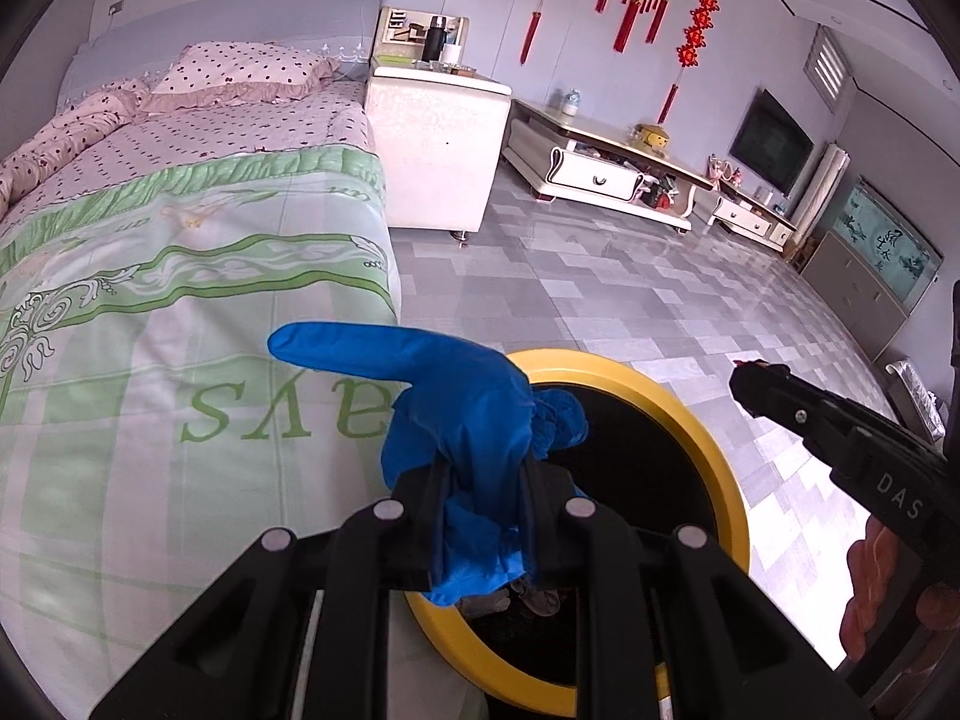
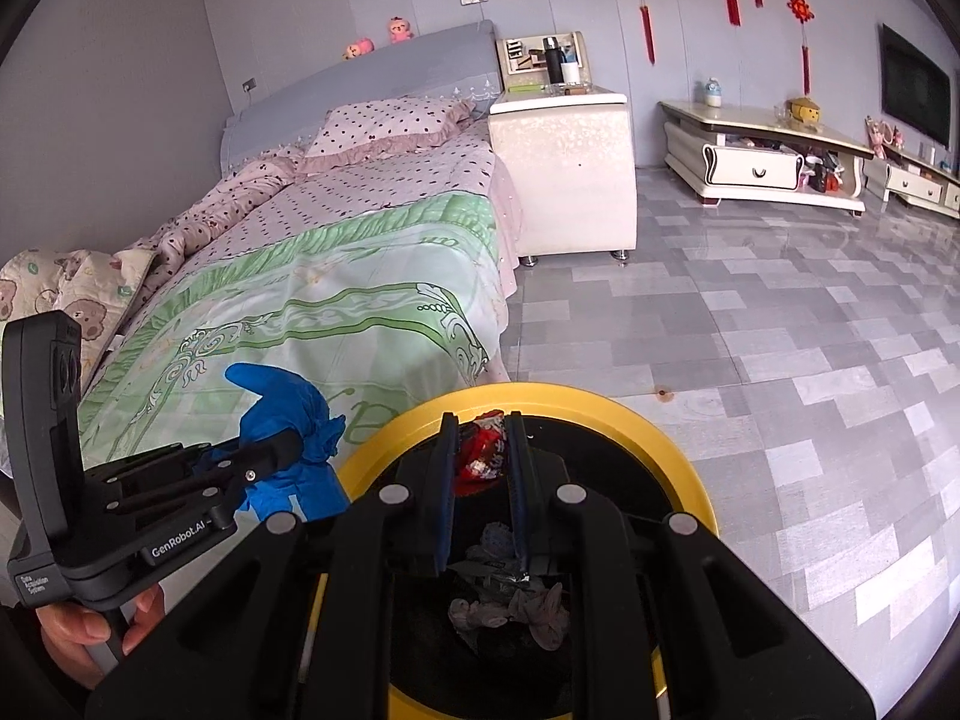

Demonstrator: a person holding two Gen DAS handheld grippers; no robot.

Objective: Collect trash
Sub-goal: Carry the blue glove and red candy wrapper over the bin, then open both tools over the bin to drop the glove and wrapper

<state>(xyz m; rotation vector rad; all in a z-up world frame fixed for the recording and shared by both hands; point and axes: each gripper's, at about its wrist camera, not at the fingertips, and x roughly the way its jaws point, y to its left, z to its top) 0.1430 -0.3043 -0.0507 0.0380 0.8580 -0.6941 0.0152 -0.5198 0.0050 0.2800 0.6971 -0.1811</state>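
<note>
Our left hand-held gripper (image 1: 480, 480) is clamped on a crumpled blue glove (image 1: 456, 408), one finger of the glove sticking out straight toward the bed (image 1: 180, 276). The glove hangs over the near-left part of the bin's rim, partly above the bed's edge and partly above the bin's opening. Our right hand-held gripper (image 2: 483, 462) is closed tight on a red and white wrapper (image 2: 483, 450), pinched between the two pads, and it sits directly over the mouth of the bin.

Under both grippers we see a round bin with a yellow rim (image 2: 600, 402) and a black inside. At the bottom of it lie a few grey crumpled pieces (image 2: 516, 606), which look like used gloves or tissue; we cannot tell which. Something silvery and creased lies just above them.

The bin stands on the grey tiled floor (image 2: 780, 360), touching or just beside the foot of the bed, which carries a green and white cover. In the left wrist view the right gripper comes in from the right edge with fingers (image 1: 870, 588) of a hand under it. Further out a white nightstand (image 2: 564, 174) stands against the bed, and a low white cabinet (image 2: 762, 156) runs along the wall.
</note>
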